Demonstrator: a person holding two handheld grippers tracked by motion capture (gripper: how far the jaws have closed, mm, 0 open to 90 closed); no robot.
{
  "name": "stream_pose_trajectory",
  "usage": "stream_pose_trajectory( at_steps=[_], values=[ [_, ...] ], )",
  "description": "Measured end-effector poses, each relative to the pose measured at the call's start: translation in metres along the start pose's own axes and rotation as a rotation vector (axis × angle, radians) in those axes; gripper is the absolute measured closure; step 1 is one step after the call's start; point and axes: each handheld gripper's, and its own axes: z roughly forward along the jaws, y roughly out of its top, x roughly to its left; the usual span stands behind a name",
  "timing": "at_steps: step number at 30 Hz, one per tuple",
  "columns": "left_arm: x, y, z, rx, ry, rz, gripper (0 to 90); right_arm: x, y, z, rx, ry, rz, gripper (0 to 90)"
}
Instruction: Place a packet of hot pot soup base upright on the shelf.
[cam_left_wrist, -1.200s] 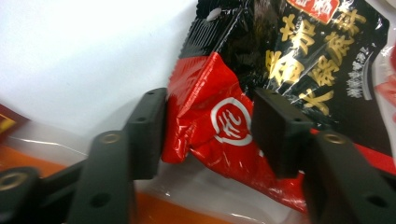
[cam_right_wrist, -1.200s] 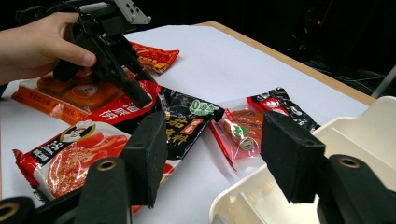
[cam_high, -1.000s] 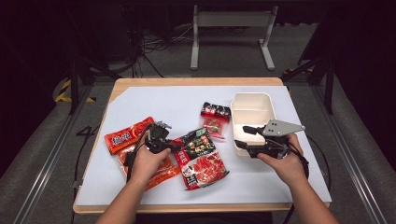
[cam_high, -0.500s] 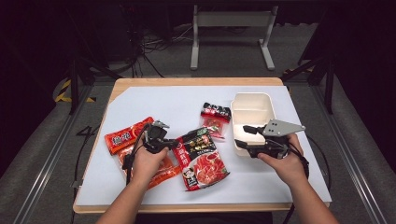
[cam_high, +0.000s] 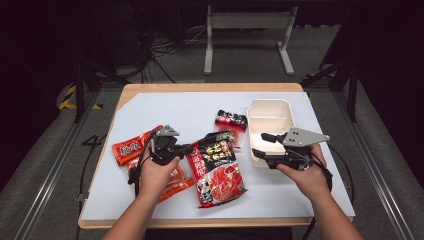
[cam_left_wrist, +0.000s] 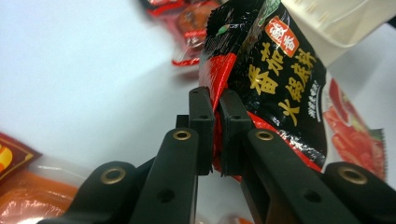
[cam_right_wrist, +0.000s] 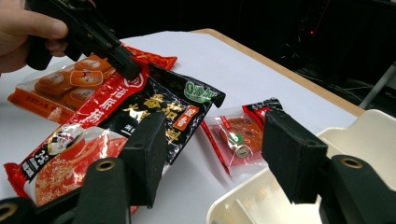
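The large glossy red-and-black plastic sauce packet (cam_high: 217, 167) with yellow lettering lies near the middle of the counter (cam_high: 165, 107), its upper left edge raised off the white sheet that covers the counter. The left claw (cam_left_wrist: 214, 119) has just been closing and now pinches that edge: in the left gripper view the two black jaws stand almost together with the crinkled red rim of the packet pressed between their pads. In the high view the left claw (cam_high: 187, 149) sits at the packet's left side, the person's left hand (cam_high: 155, 172) behind it.

Just left of the packet, partly under the left hand, lie two orange-red flat plastic packets (cam_high: 131, 149), one overlapping the other. Above and to the right of the held packet rests a small clear sachet with a red-and-black top (cam_high: 231, 121), close to it but apart. Right of that sachet stands a cream rectangular plastic tray (cam_high: 270, 117) with rounded corners.

The right claw (cam_high: 262, 145) hangs over the tray's near left corner, held by the right hand (cam_high: 307, 172). Its jaws stand well apart with nothing between them; in the right gripper view the right claw (cam_right_wrist: 219, 156) frames the small sachet and the tray rim beyond.
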Motion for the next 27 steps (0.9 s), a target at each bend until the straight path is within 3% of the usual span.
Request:
stream_pose_trajectory(
  at_steps=[5,10,13,19,26,27],
  values=[
    [-0.011,0.005,-0.009,-0.029,-0.019,0.025,86.6,0.002,0.003,-0.003,0.002,0.003,-0.007,42.6],
    [-0.029,0.01,-0.02,-0.085,-0.02,0.096,86.7,0.005,0.006,-0.004,0.004,0.009,-0.008,45.0],
    [-0.034,0.015,-0.024,-0.103,-0.023,0.133,86.7,0.007,0.008,-0.006,0.002,0.019,-0.003,45.8],
    [-0.04,0.015,-0.03,-0.139,-0.046,0.144,86.8,0.012,0.011,-0.005,0.002,0.039,0.0,46.5],
    [-0.049,0.017,-0.042,-0.19,-0.026,0.187,87.1,0.016,0.015,-0.007,0.0,0.058,0.01,46.8],
    [-0.053,0.018,-0.046,-0.21,-0.009,0.2,87.0,0.017,0.015,-0.007,0.001,0.062,0.013,46.5]
  ],
)
